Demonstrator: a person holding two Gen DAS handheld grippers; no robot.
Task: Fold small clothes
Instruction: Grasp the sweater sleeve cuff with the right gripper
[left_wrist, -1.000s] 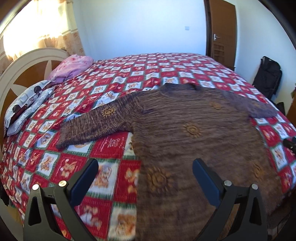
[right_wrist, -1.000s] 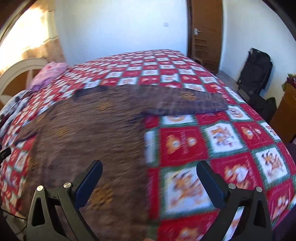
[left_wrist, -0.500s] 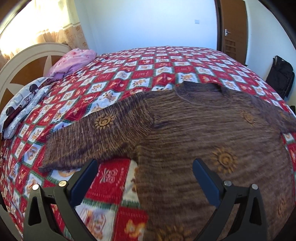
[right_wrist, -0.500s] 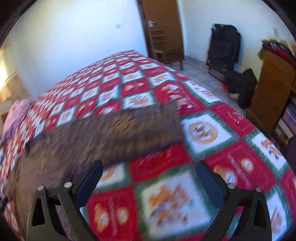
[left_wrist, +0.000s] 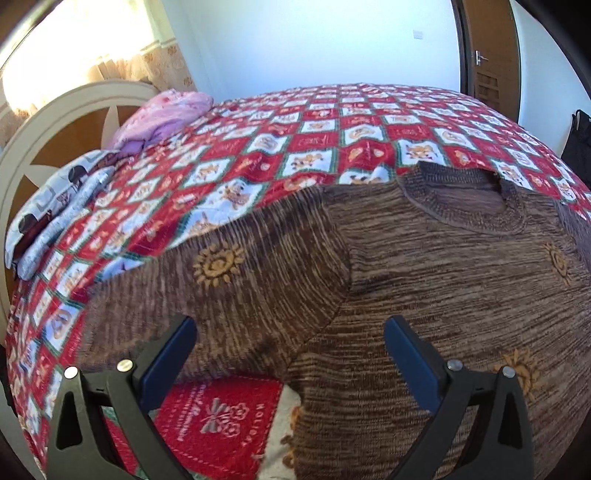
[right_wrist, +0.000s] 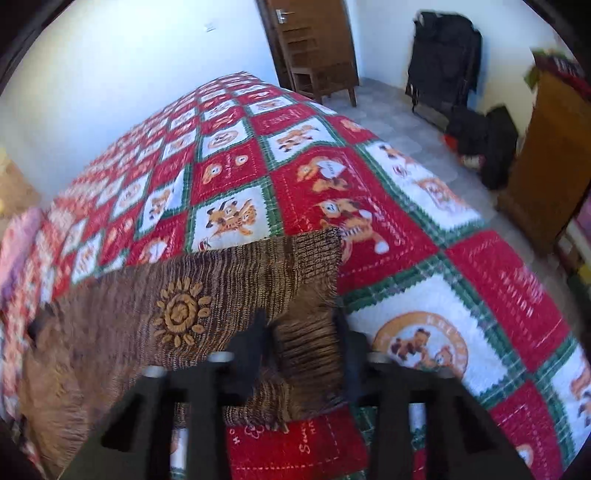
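My right tool (right_wrist: 301, 354) has just closed on the cuff of the brown sweater (left_wrist: 424, 280), spread flat on the bed (left_wrist: 332, 140); my left tool (left_wrist: 290, 354) hangs wide open above the other sleeve, ready to fold inward.

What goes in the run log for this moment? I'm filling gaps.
stage: sleeve grasp | right tongs: just closed on sweater sleeve cuff | left tongs: open above other sleeve | sweater: flat on bedspread

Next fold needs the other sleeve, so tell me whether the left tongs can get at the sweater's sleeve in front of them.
Probably yes. The left tongs stand open right over the sleeve, which lies flat on the quilt with nothing on top. The right tongs have just closed on the other sleeve's cuff.
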